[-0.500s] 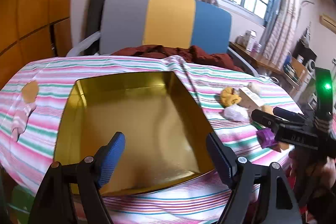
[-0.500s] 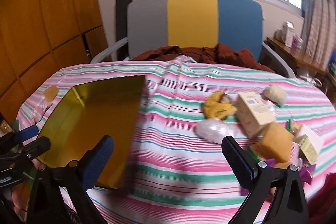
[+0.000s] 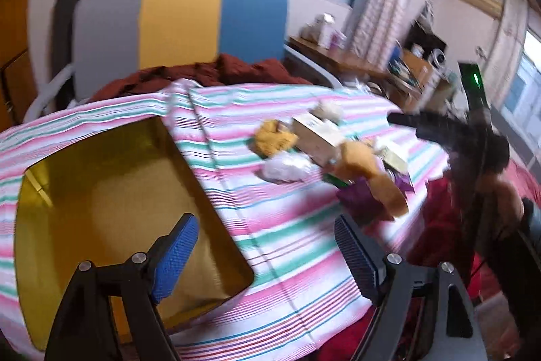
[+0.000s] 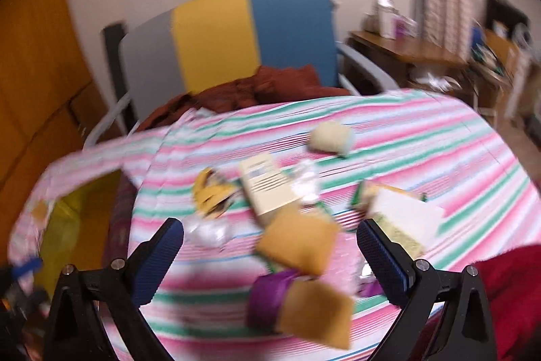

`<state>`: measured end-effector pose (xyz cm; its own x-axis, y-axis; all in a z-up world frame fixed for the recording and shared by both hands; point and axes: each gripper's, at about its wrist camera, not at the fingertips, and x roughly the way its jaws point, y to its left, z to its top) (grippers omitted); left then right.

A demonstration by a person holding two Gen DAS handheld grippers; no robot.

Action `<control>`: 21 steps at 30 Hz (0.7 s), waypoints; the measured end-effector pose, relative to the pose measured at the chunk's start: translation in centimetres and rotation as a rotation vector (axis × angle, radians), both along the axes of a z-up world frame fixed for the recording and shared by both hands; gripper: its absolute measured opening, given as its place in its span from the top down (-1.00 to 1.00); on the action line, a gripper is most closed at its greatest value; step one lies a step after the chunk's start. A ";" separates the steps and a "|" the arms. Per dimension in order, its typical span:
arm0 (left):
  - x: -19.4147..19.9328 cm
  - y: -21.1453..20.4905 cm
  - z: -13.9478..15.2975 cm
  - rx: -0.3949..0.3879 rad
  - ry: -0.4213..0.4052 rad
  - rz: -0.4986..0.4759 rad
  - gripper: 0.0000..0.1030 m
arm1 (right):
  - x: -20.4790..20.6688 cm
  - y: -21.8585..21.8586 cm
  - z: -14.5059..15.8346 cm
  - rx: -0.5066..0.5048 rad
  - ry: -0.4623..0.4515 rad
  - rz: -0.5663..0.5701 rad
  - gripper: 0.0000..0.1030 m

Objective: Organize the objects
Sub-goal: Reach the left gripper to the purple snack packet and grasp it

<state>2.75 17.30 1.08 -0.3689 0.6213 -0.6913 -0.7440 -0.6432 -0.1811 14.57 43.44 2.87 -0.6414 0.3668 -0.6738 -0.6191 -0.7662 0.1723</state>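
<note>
From the left wrist, the left tongs [image 3: 263, 246] are hanging apart and empty over the gold tray's [image 3: 101, 192] corner on the striped counter [image 3: 287, 225], while from the right wrist, the right tongs [image 4: 270, 254] are gaping empty above blurred clutter, probably a tan sponge [image 4: 299, 241] and cream box [image 4: 267, 186].

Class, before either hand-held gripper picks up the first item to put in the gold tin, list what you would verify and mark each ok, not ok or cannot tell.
1. Gold tin open, nothing visible inside: ok.
2. Left hand-held gripper open, nothing between its fingers: ok.
3. Right hand-held gripper open, holding nothing: ok.
4. Items separated for a clean grasp: not ok; the cream box, tan sponge and purple-banded sponge lie crowded together.
5. Exact outline of each item: cannot tell, both views are blurred.
</note>
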 end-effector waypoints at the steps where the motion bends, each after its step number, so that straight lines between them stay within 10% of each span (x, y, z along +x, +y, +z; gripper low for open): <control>1: 0.2 0.8 -0.3 -0.008 -0.014 -0.022 -0.64 | 0.7 1.4 -0.1 -0.025 0.006 -0.032 -1.00; 21: -1.3 15.1 -6.2 -0.043 -0.283 -0.186 -0.56 | 4.5 6.4 -2.9 -0.260 0.192 -0.118 -1.00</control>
